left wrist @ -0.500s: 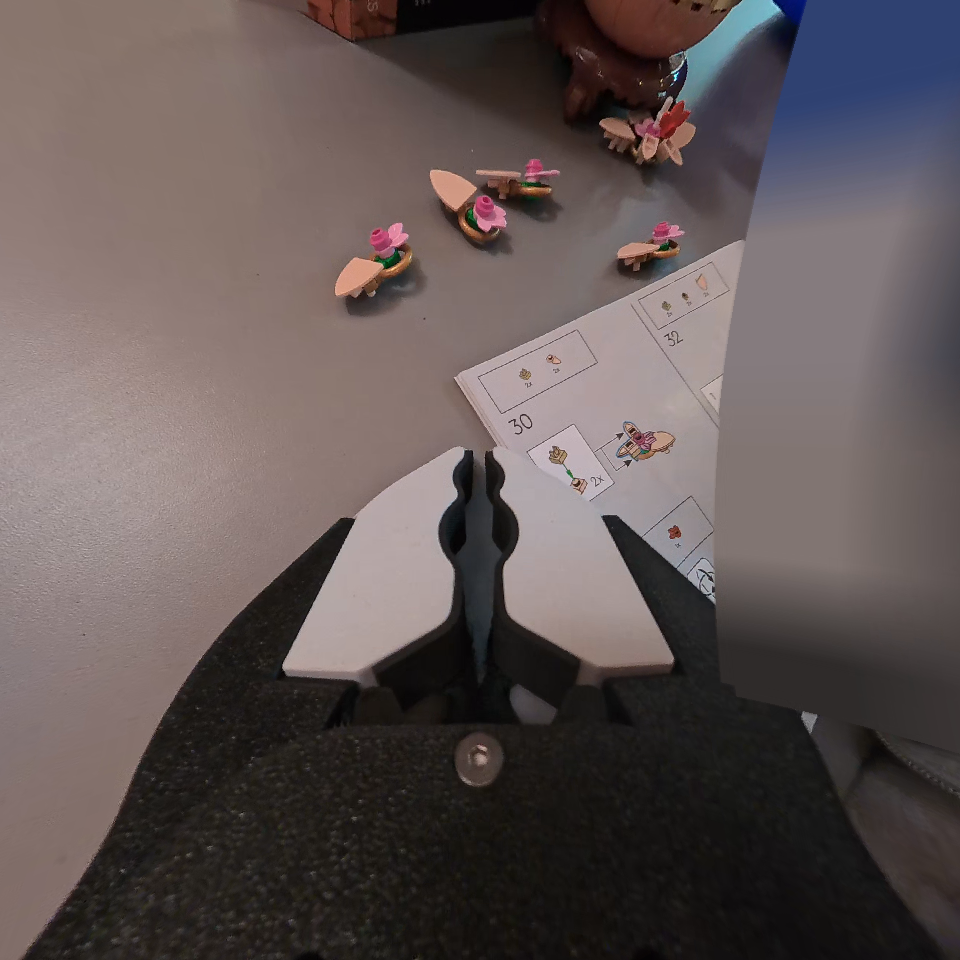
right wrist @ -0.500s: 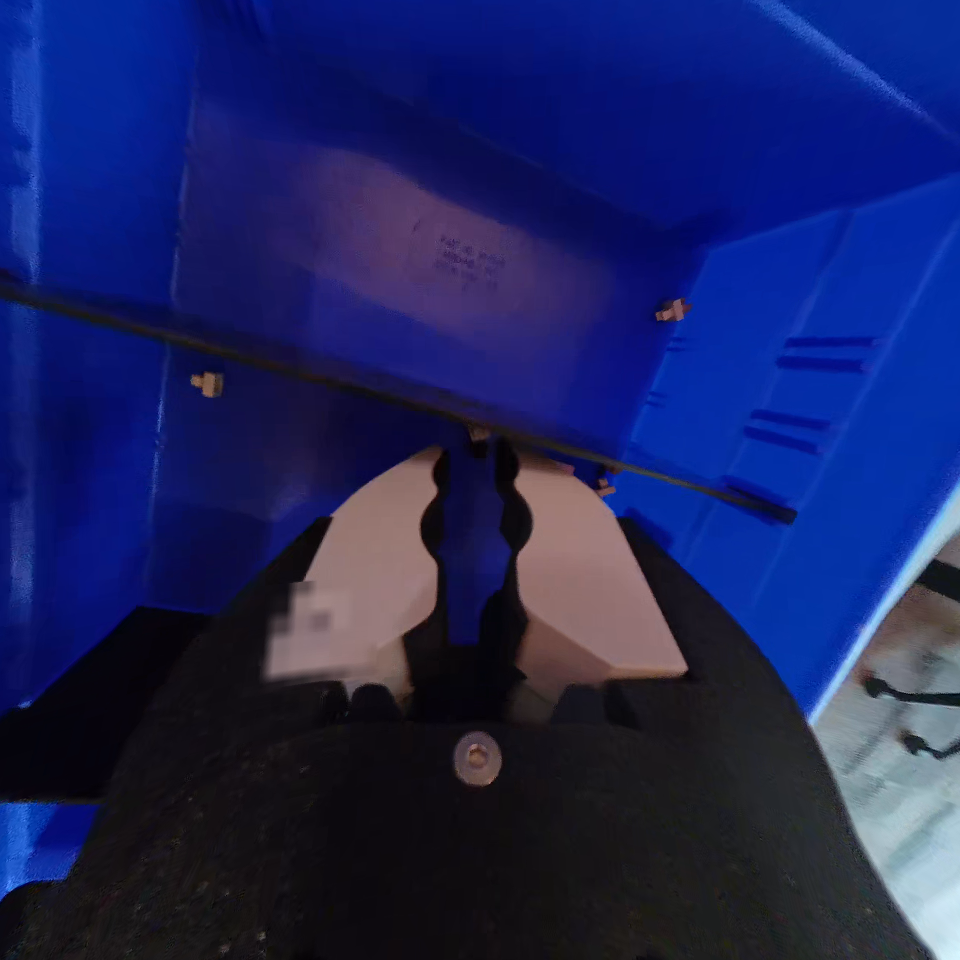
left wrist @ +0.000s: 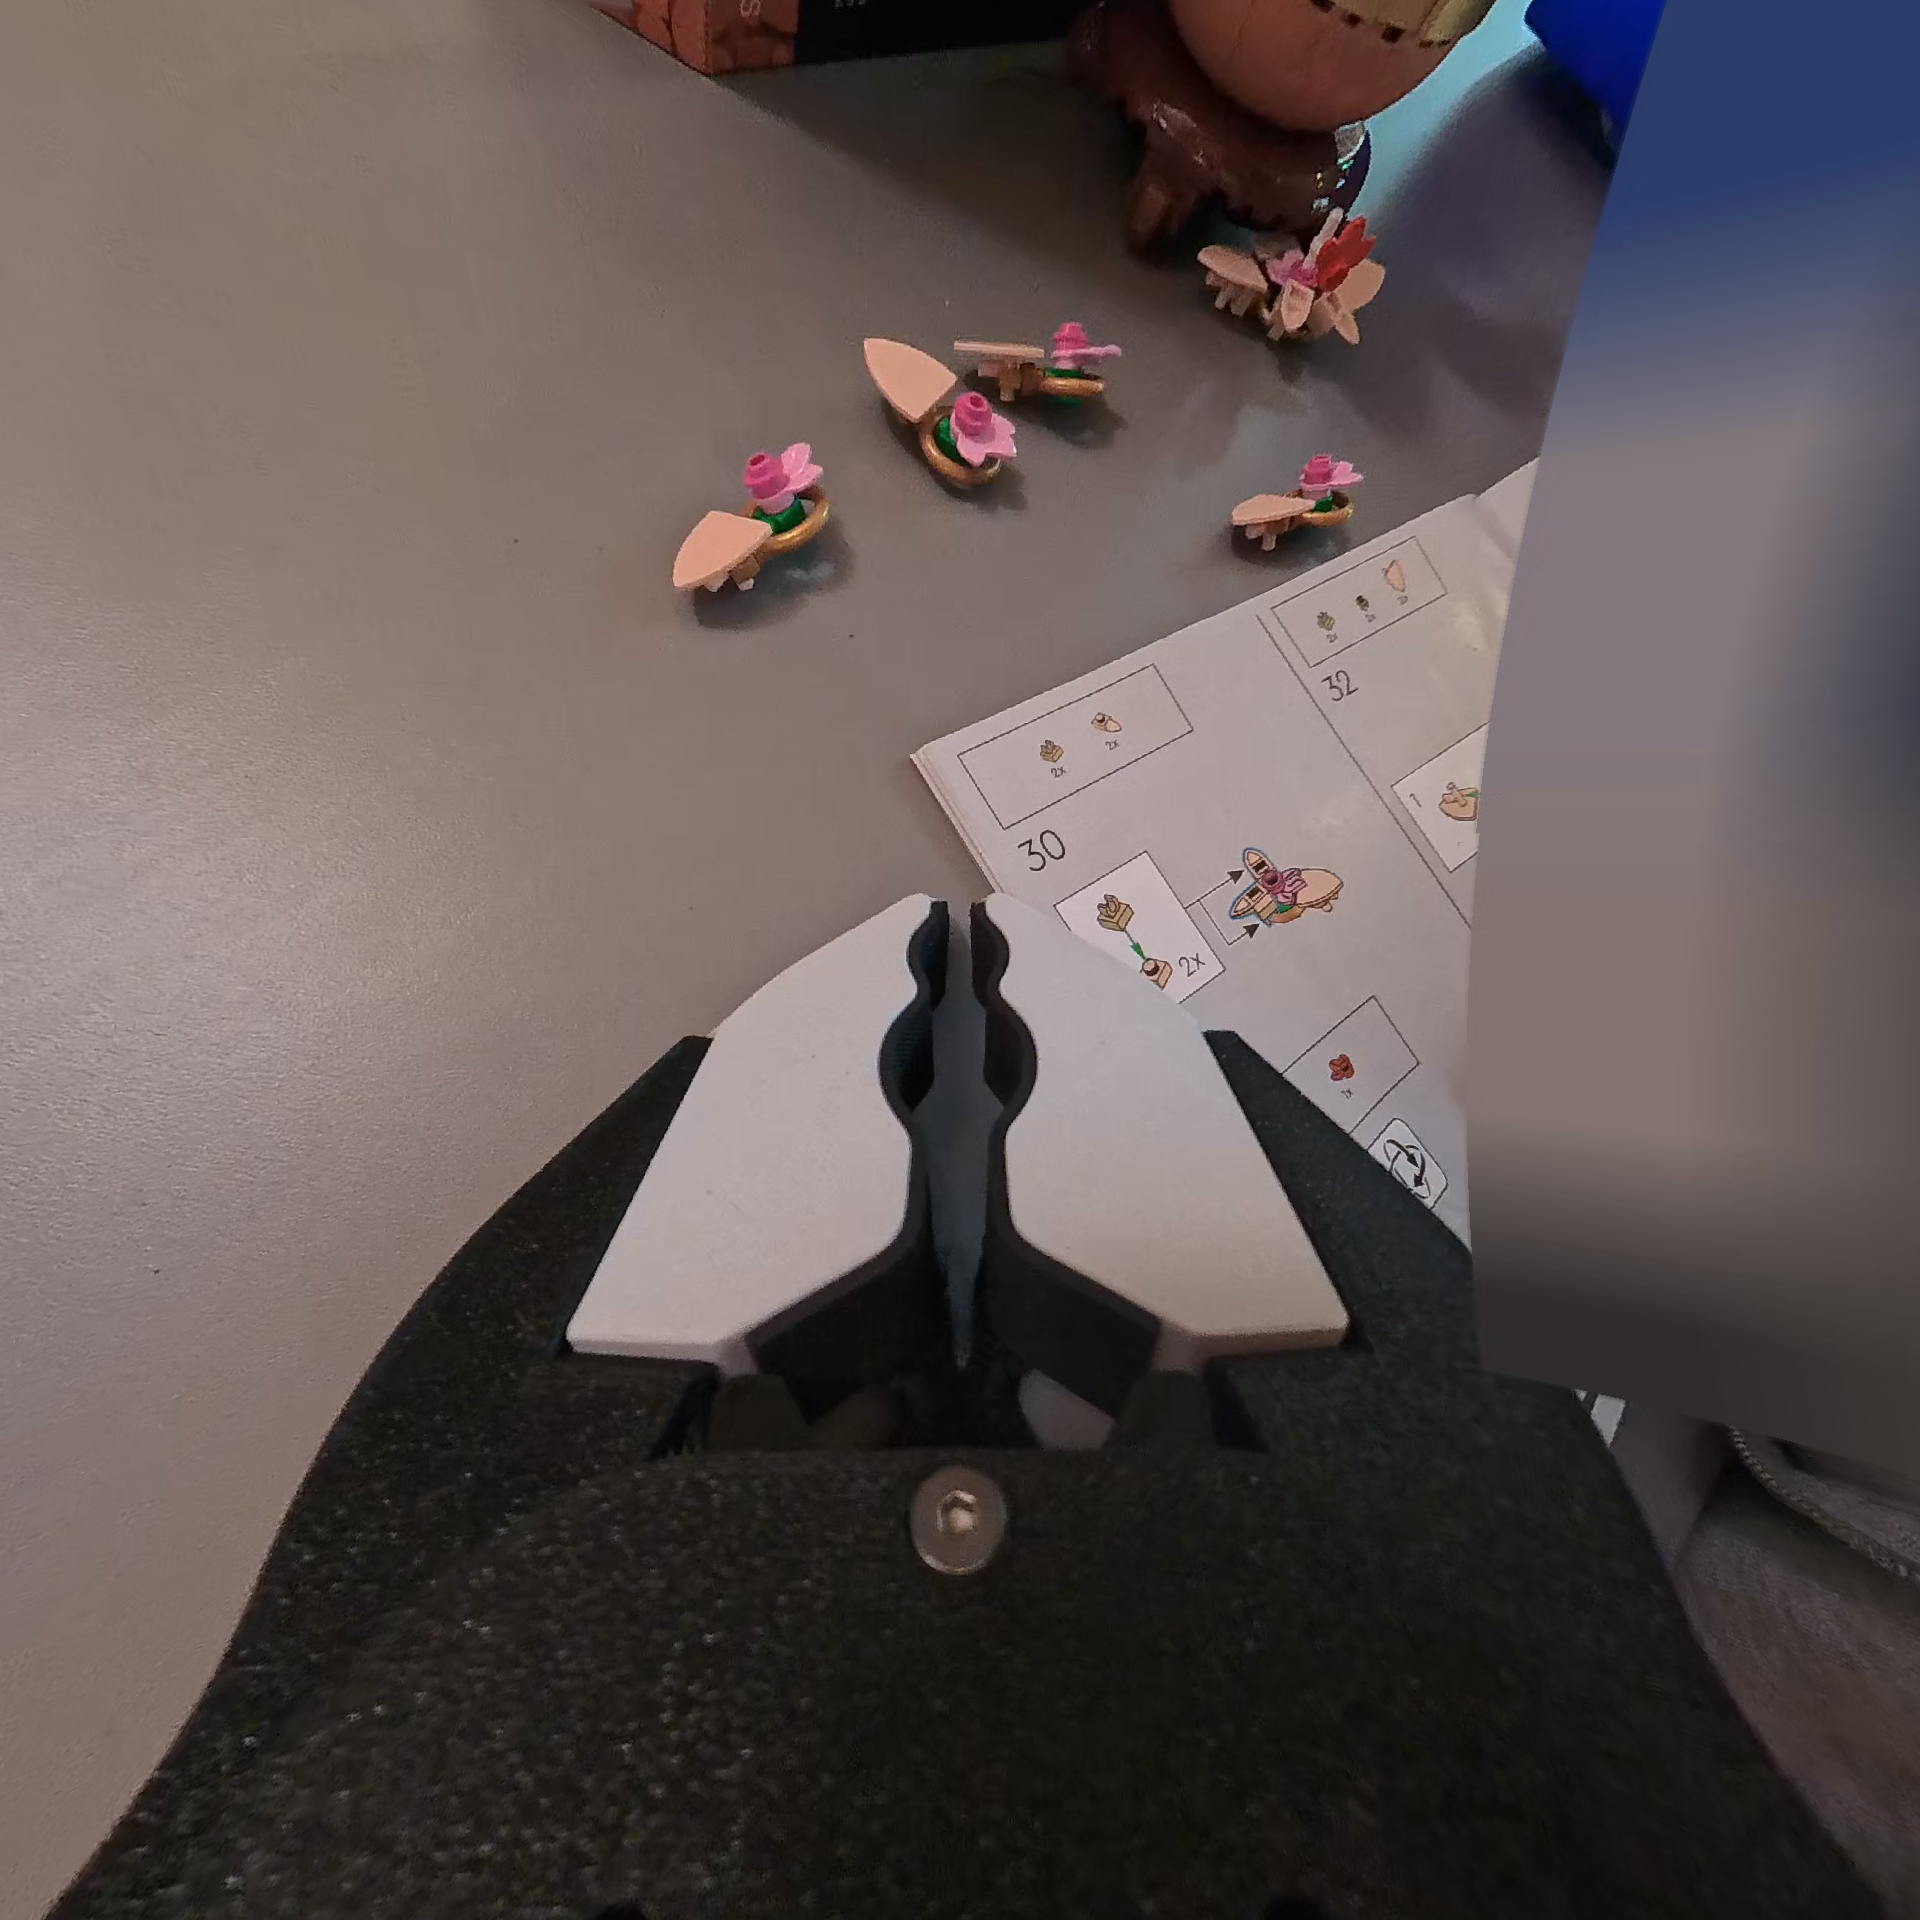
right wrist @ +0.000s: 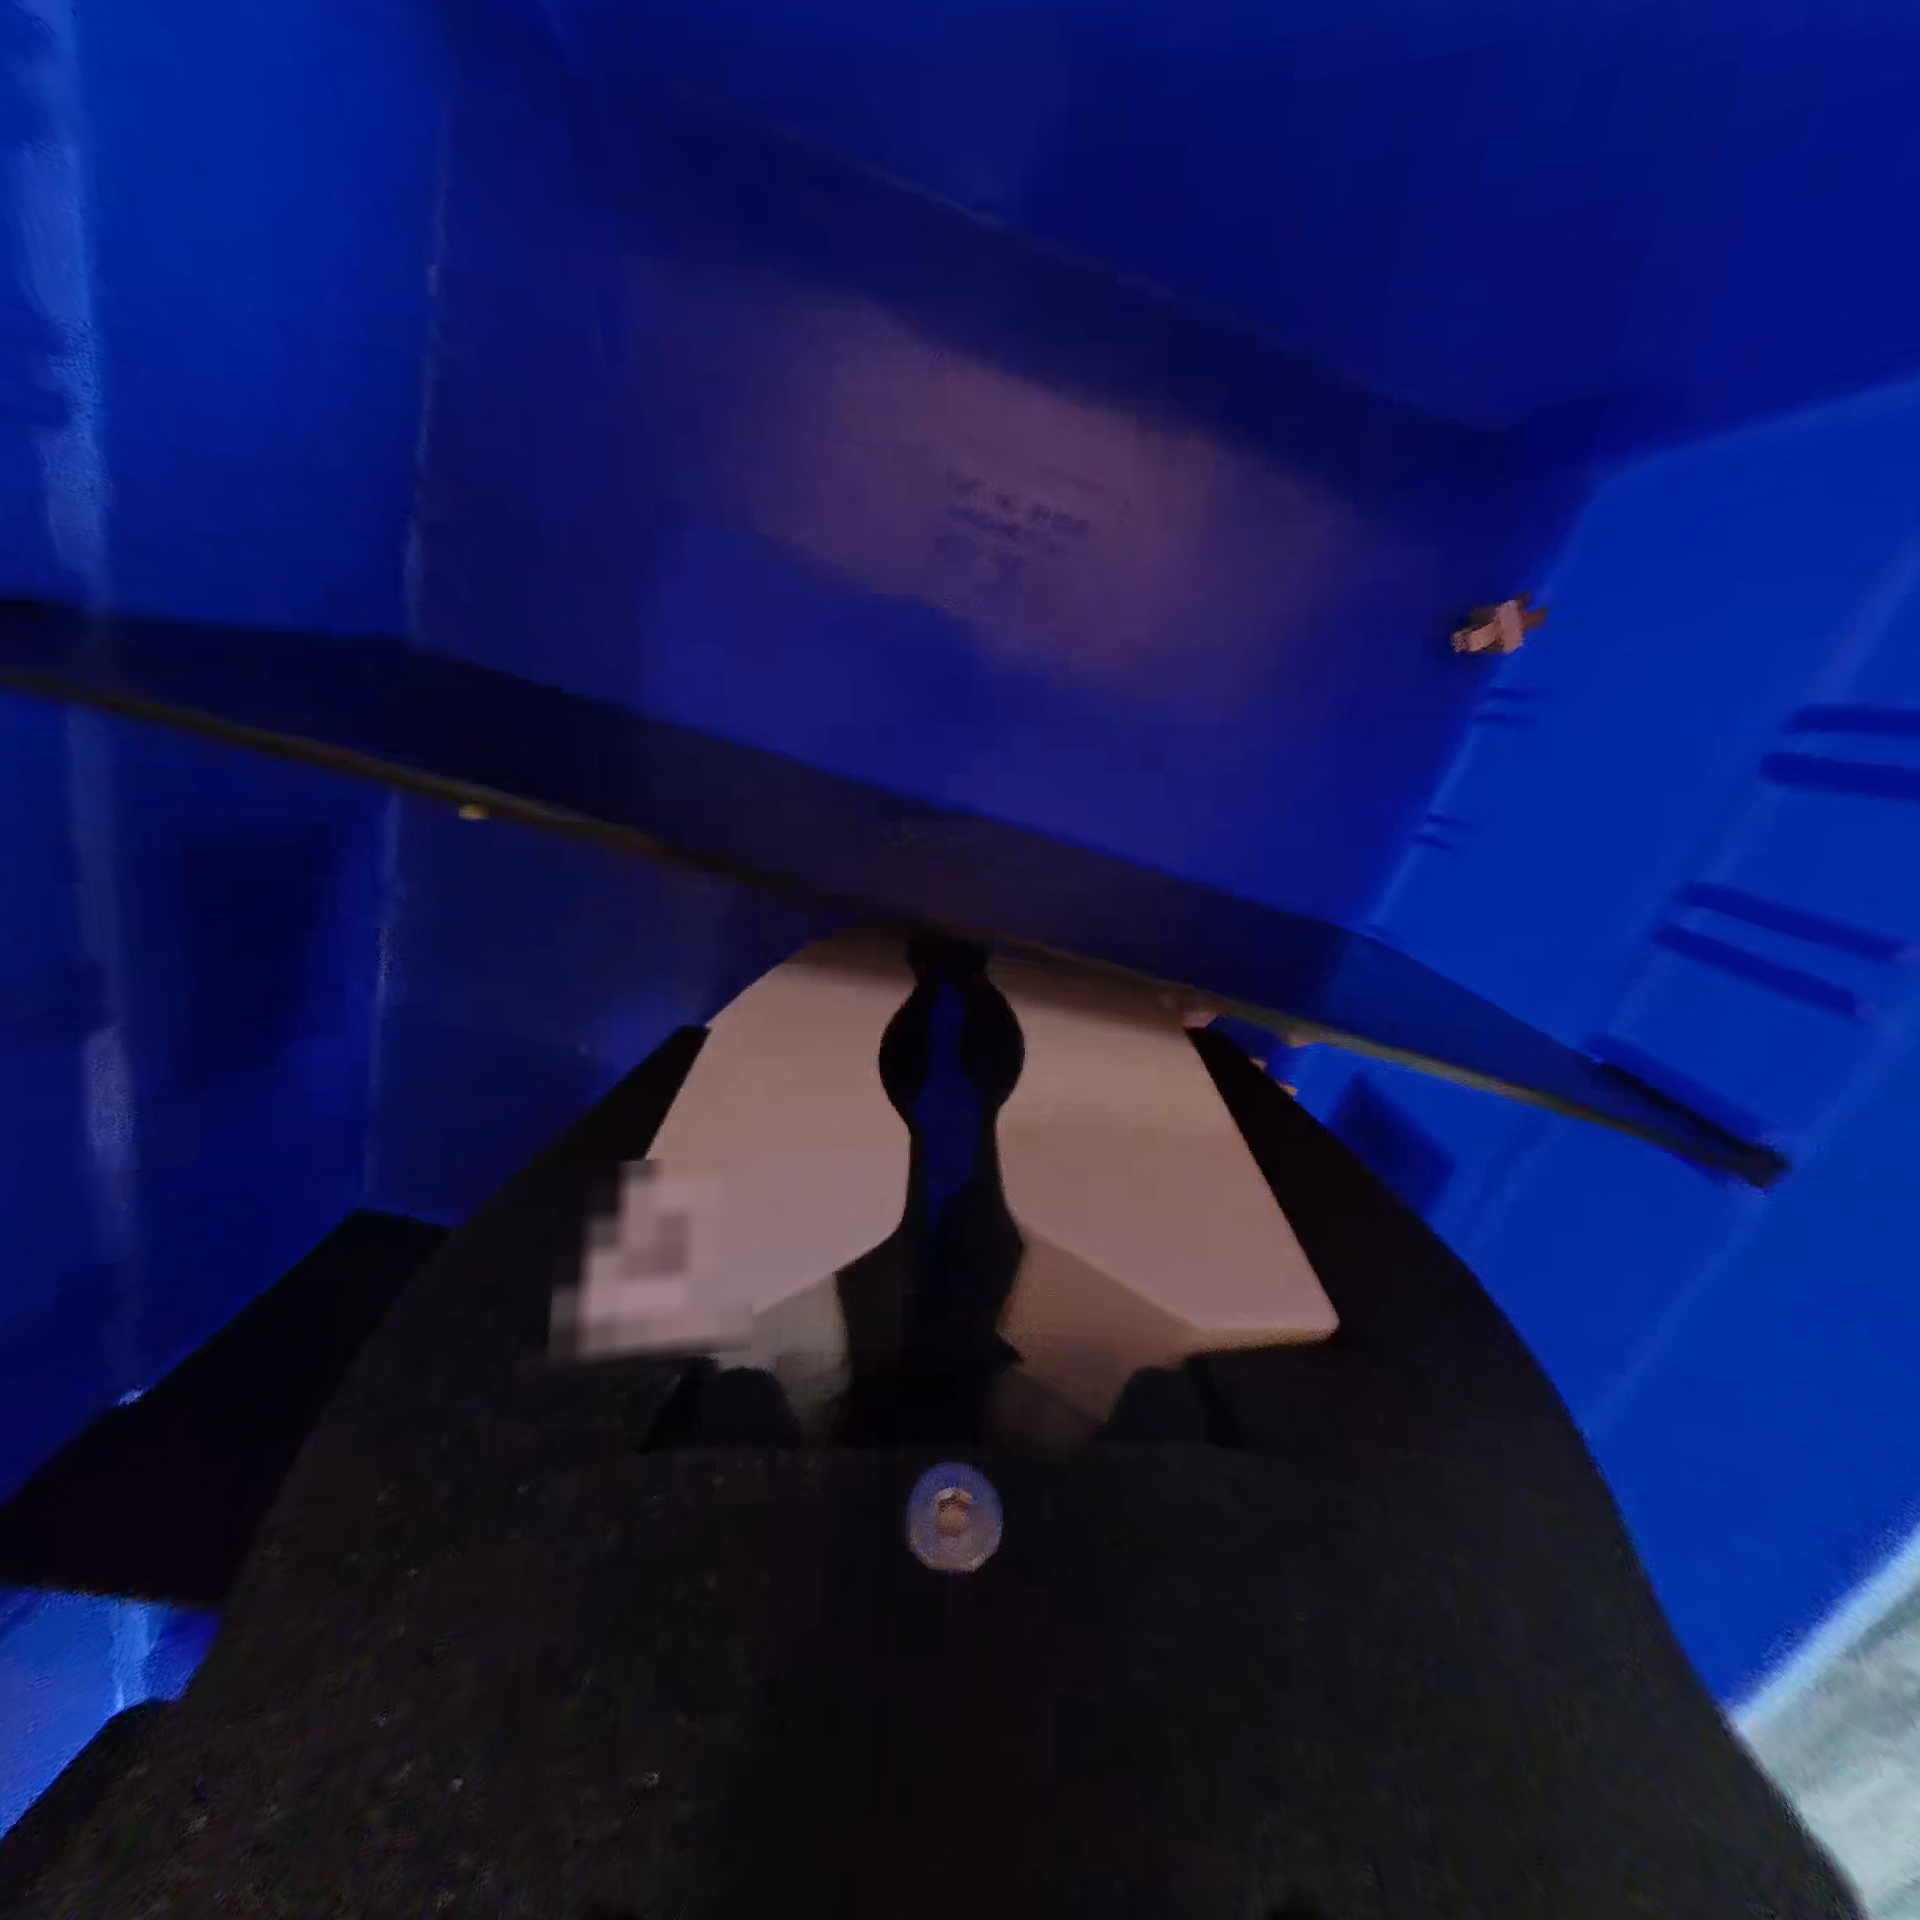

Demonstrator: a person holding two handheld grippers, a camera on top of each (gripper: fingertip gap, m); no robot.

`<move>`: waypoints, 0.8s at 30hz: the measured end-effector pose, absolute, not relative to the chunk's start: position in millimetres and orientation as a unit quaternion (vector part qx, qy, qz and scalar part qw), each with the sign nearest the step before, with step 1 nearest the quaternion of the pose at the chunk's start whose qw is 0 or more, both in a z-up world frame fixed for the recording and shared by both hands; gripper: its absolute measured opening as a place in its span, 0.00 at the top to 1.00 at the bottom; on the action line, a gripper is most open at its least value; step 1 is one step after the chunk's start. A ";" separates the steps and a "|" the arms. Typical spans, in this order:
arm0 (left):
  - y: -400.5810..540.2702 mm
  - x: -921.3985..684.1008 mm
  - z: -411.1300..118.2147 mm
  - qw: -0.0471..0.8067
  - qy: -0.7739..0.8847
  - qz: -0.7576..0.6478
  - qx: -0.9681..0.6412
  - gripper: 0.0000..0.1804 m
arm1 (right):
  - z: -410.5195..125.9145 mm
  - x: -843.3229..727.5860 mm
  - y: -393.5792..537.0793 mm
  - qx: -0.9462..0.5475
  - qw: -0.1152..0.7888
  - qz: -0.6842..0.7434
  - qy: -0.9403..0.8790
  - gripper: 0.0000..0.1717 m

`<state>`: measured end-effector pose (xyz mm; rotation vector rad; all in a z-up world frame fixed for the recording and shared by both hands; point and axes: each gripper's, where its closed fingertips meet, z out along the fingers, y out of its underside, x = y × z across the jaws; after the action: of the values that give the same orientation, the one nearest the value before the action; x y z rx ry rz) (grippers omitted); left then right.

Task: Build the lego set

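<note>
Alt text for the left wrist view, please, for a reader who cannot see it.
The left gripper, its pale fingers nearly together with nothing between them, hovers over a grey table at the corner of an open instruction booklet. Beyond lie four small pink-flower brick assemblies, a fifth cluster with a red piece, and a brown model base.

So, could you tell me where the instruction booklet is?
In the left wrist view, the instruction booklet lies on the grey table, right of the left gripper.
</note>
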<state>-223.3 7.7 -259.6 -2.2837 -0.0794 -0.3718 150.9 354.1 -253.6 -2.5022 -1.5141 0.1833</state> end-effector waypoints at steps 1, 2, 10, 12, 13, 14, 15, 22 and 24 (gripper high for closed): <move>7.7 -223.3 -259.6 0.402 -0.031 -0.146 -0.903 0.98 | -244.8 149.7 354.2 -0.846 0.118 0.066 -0.517 1.00; 7.7 -223.3 -259.6 0.402 -0.031 -0.146 -0.904 0.98 | -235.6 150.6 355.9 -0.841 0.130 0.063 -0.522 1.00; 7.8 -223.0 -259.5 0.402 -0.031 -0.149 -0.903 0.98 | -248.4 166.0 350.4 -0.832 0.065 0.038 -0.550 0.86; 7.8 -223.0 -259.6 0.402 -0.031 -0.148 -0.903 0.98 | -252.8 167.5 354.7 -0.831 0.069 0.026 -0.551 0.87; 7.8 -223.1 -259.7 0.402 -0.031 -0.149 -0.903 0.98 | -255.5 166.6 355.1 -0.834 0.067 0.032 -0.546 0.89; 7.8 -223.1 -259.6 0.401 -0.032 -0.150 -0.903 0.98 | -258.6 166.8 355.5 -0.837 0.062 0.034 -0.542 0.90; 7.8 -223.0 -259.6 0.401 -0.033 -0.152 -0.903 0.98 | -262.3 167.4 354.0 -0.837 0.053 0.037 -0.543 0.92; 7.9 -223.1 -259.7 0.401 -0.033 -0.152 -0.903 0.98 | -234.1 157.7 347.1 -0.809 0.106 0.065 -0.575 0.97; 7.9 -223.2 -259.7 0.401 -0.032 -0.150 -0.903 0.98 | -193.3 132.1 329.1 -0.790 0.169 0.129 -0.575 0.97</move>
<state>-223.2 7.9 -259.7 -2.2827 -0.0811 -0.3798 132.1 329.1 -193.3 -2.2461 -1.6337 0.3673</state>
